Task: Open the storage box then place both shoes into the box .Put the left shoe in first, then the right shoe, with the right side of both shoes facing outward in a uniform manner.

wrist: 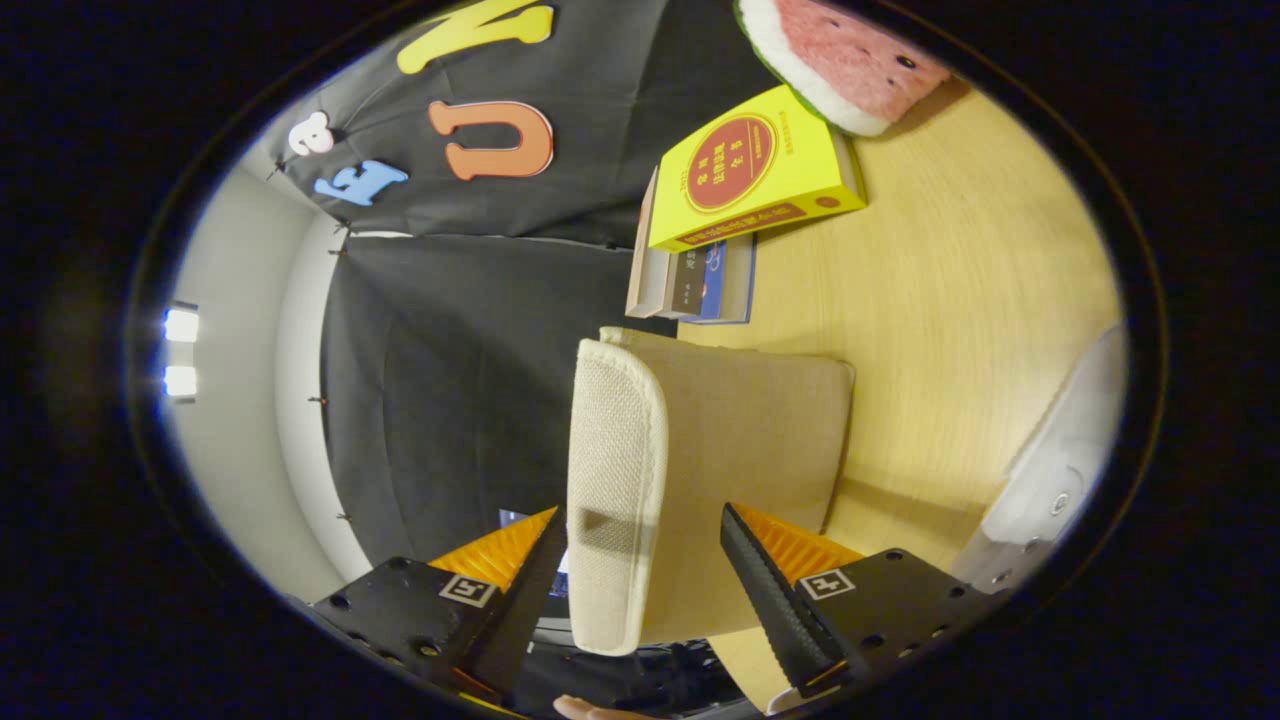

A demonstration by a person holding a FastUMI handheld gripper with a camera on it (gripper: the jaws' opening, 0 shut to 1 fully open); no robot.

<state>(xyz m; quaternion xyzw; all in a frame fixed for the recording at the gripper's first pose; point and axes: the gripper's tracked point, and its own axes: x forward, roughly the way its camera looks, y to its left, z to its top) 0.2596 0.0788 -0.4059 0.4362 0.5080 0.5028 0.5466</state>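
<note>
- Gripper view: the wooden desk (950, 300) is seen rolled on its side, so the tool is held turned.
- A beige fabric storage box (740, 440) stands near the desk's edge, its mesh-edged lid (615, 480) between the fingers.
- The gripper (640, 590) is spread wide; the lid sits in the gap, but contact by both fingers cannot be confirmed.
- The lid's long axis runs along the fingers, its free edge pointing back toward the tool.
- A stack of books (745, 190) and a watermelon-slice cushion (845, 60) lie beyond, toward the far edge.
- Risk is judged: a loose pinch could let the lid slip, or the light box be dragged off the edge.
</note>
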